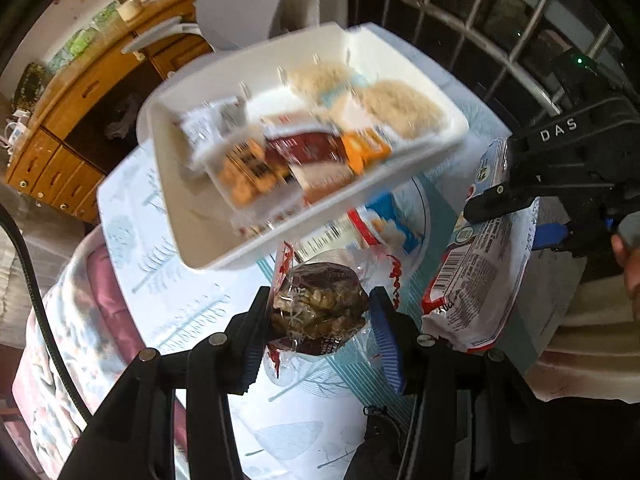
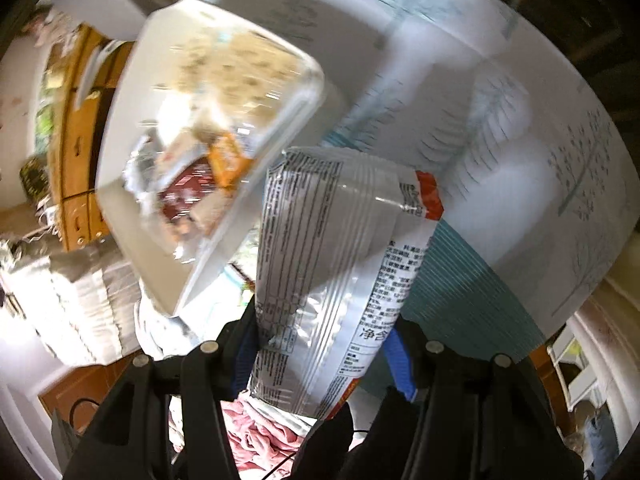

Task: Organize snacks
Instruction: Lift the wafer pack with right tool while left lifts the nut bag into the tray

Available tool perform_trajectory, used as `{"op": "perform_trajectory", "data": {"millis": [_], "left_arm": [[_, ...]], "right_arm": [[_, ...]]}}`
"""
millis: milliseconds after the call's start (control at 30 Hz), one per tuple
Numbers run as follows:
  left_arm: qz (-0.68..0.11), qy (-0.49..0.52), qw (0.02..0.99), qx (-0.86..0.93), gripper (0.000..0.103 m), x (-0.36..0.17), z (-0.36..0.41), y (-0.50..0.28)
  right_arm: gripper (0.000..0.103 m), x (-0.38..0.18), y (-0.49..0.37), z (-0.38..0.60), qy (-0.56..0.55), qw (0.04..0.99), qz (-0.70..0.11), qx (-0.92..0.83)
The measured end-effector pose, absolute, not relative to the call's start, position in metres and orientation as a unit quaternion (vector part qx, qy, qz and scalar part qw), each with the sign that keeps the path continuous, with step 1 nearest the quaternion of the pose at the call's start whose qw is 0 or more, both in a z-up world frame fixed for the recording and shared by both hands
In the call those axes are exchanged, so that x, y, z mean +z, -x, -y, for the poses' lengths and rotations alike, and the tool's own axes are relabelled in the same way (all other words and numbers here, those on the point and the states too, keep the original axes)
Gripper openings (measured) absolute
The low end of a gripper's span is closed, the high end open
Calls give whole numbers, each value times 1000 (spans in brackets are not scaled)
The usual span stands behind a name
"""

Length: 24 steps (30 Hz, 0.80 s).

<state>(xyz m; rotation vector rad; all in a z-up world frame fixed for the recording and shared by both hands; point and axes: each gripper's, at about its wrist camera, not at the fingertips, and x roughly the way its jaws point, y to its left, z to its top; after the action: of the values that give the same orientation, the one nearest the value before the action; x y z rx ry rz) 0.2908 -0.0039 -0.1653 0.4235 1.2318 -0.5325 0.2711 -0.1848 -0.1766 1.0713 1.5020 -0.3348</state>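
Note:
My left gripper (image 1: 320, 308) is shut on a clear bag of brown nut snack (image 1: 320, 304), held above the table. A white bin (image 1: 192, 216) ahead holds several snack packs; it also shows in the right wrist view (image 2: 132, 216), blurred. My right gripper (image 2: 320, 344) is shut on a silver-white snack packet with a red end (image 2: 332, 248). That packet (image 1: 480, 280) and the right gripper (image 1: 500, 200) show at the right of the left wrist view, beside the bin.
A blue-and-white pack (image 1: 392, 228) lies on the leaf-patterned tablecloth (image 1: 168, 264) under the bin's near edge. A wooden cabinet (image 1: 80, 120) stands at far left, a barred window (image 1: 500, 20) behind. A pink blanket (image 1: 92, 320) lies left of the table.

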Motion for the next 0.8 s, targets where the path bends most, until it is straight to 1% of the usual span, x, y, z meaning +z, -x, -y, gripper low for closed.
{"op": "perform_trajectory", "data": {"millis": [167, 367, 567, 667, 767, 800], "left_arm": [[-549, -170, 786, -226, 47, -135, -5, -312], [-529, -125, 817, -194, 47, -111, -18, -342], [-514, -72, 839, -165, 47, -111, -26, -370], [-492, -54, 855, -156, 47, -115, -30, -378], [-493, -28, 857, -149, 48, -124, -33, -386], [-497, -20, 855, -147, 48, -127, -34, -389]], "right_arm": [[56, -155, -296, 181, -445, 623, -632, -123], [56, -146, -326, 191, -425, 657, -614, -102], [56, -135, -349, 192, -408, 692, -591, -74], [56, -141, -362, 192, -403, 703, -583, -65], [61, -150, -368, 196, -417, 703, -574, -46], [64, -152, -369, 196, -423, 702, -572, -40]]}}
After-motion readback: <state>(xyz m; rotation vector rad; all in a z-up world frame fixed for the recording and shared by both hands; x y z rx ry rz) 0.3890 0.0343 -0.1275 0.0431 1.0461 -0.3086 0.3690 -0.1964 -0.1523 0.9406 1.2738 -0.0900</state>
